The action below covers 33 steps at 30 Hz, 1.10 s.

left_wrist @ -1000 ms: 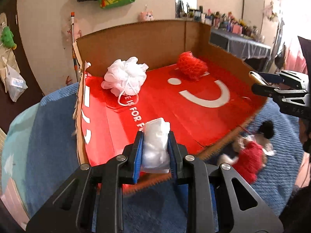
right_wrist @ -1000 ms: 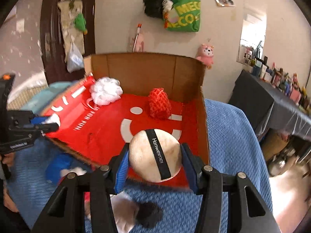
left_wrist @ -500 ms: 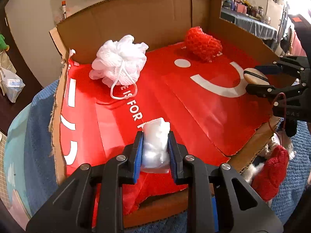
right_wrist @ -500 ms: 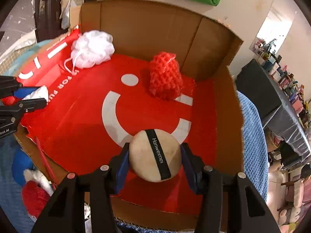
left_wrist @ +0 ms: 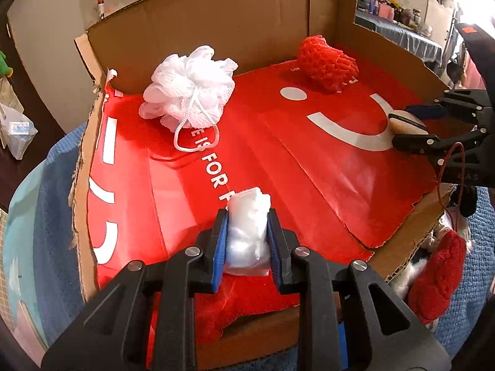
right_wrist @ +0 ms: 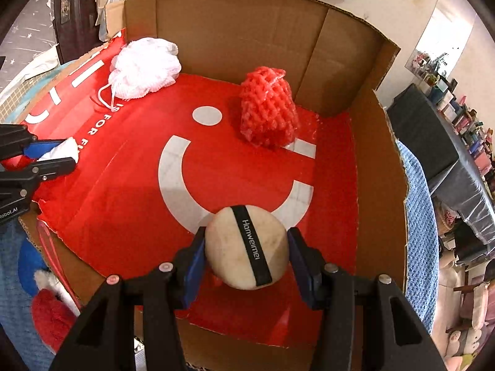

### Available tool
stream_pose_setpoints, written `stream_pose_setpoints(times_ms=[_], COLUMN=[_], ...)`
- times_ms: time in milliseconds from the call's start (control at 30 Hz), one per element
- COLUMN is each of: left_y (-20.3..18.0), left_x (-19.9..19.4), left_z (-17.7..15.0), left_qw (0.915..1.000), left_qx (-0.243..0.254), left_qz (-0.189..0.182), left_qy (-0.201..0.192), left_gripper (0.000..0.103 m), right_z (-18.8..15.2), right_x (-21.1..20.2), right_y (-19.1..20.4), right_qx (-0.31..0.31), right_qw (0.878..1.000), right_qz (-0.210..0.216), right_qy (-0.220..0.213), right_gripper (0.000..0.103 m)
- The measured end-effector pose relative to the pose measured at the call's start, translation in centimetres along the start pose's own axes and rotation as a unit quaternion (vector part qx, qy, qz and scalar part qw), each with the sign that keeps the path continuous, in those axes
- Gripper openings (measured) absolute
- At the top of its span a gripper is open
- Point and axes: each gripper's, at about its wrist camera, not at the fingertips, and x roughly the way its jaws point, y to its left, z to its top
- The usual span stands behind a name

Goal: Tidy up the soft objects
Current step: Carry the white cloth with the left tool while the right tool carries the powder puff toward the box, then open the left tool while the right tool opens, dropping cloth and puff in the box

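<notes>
My left gripper (left_wrist: 247, 216) is shut on a white crumpled soft wad (left_wrist: 247, 232) just above the red liner at the box's near-left edge. My right gripper (right_wrist: 246, 241) is shut on a round beige powder puff (right_wrist: 246, 249) with a black band, low over the liner's front right. Each gripper shows in the other's view: the right one (left_wrist: 408, 128) and the left one (right_wrist: 58, 154). A white mesh bath pouf (left_wrist: 188, 89) lies at the back left and a red foam net (left_wrist: 324, 60) at the back right of the cardboard box (right_wrist: 235, 27).
The box floor is a red liner (left_wrist: 278, 160) with white print. It sits on a blue knit blanket (right_wrist: 416, 216). A plush toy in red (left_wrist: 439, 278) lies outside the box's front edge. Cluttered shelves stand at the far right.
Both grippers have moved forward and down from outside the front edge to over the box floor, each still holding its object. The pouf and red net have not moved.
</notes>
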Motion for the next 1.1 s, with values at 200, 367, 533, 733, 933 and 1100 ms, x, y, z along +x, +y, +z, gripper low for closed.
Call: stream_pose_setpoints(times_ms=[200, 367, 533, 733, 933, 1100], left_y=[0.0, -0.1, 0.0, 0.1, 0.1, -0.1], left_x=[0.1, 0.0, 0.0, -0.2, -0.5, -1.1], left_z=[0.1, 0.0, 0.1, 0.1, 0.0, 0.0], left_qw=[1.0, 1.0, 1.0, 1.0, 0.9999, 0.9997], left_qx=[0.001, 0.002, 0.001, -0.004, -0.008, -0.003], left_qz=[-0.002, -0.005, -0.006, -0.009, -0.012, -0.012], left_qy=[0.0, -0.001, 0.001, 0.001, -0.004, -0.023], left_gripper=[0.023, 0.023, 0.023, 0.024, 0.033, 0.059], right_z=[0.1, 0.3, 0.4, 0.3, 0.3, 0.3], right_x=[0.2, 0.4, 0.5, 0.4, 0.4, 0.1], right_y=[-0.1, -0.2, -0.2, -0.1, 0.0, 0.1], right_qx=[0.003, 0.005, 0.006, 0.009, 0.011, 0.014], right_qw=[1.0, 1.0, 1.0, 1.0, 1.0, 1.0], right_qz=[0.009, 0.015, 0.018, 0.022, 0.024, 0.028], right_qy=[0.002, 0.005, 0.006, 0.006, 0.005, 0.002], right_gripper=[0.054, 0.055, 0.056, 0.059, 0.062, 0.063])
